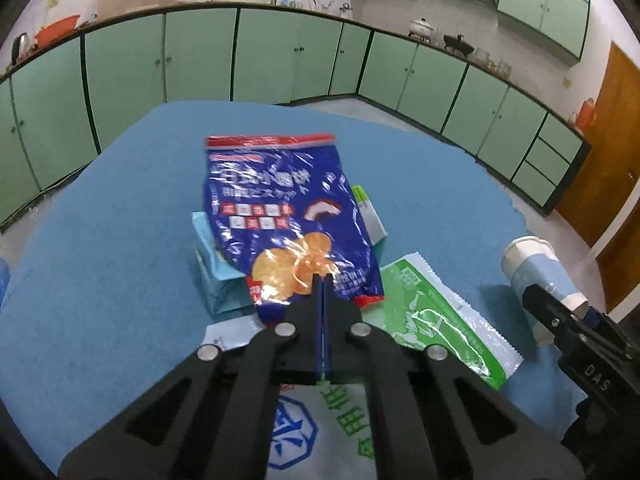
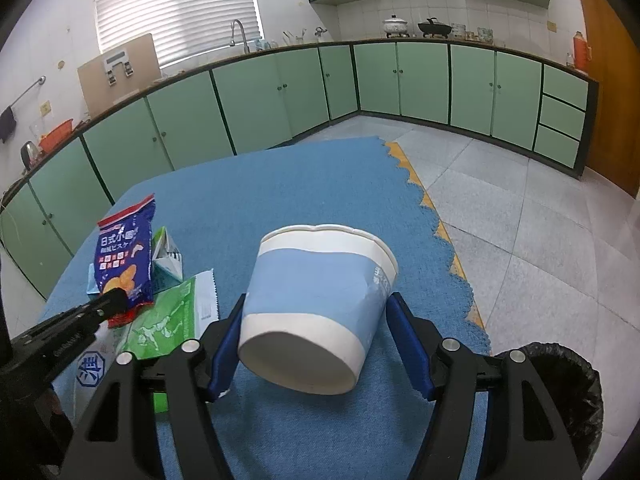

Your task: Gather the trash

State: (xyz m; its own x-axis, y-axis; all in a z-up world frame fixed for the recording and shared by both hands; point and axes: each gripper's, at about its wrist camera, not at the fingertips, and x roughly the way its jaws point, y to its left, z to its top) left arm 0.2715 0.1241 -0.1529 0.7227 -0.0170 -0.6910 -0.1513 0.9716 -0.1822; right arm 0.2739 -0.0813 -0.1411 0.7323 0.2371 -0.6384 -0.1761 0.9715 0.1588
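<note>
My left gripper [image 1: 323, 280] is shut on the bottom edge of a dark blue snack bag [image 1: 288, 216] and holds it upright above the blue mat [image 1: 120, 240]. The bag also shows in the right wrist view [image 2: 126, 252], with the left gripper [image 2: 116, 300] on it. My right gripper [image 2: 314, 320] is shut on a blue and white paper cup [image 2: 320, 296], held on its side above the mat; the cup also shows in the left wrist view [image 1: 536, 268]. A bin with a black liner [image 2: 560, 392] stands at the lower right.
A teal carton [image 1: 216, 276] lies behind the snack bag. A green and white wrapper [image 1: 436, 316] and a white bag with blue and green print [image 1: 320, 432] lie on the mat. Green kitchen cabinets [image 1: 280, 56] ring the room. Tiled floor [image 2: 520, 216] lies right of the mat.
</note>
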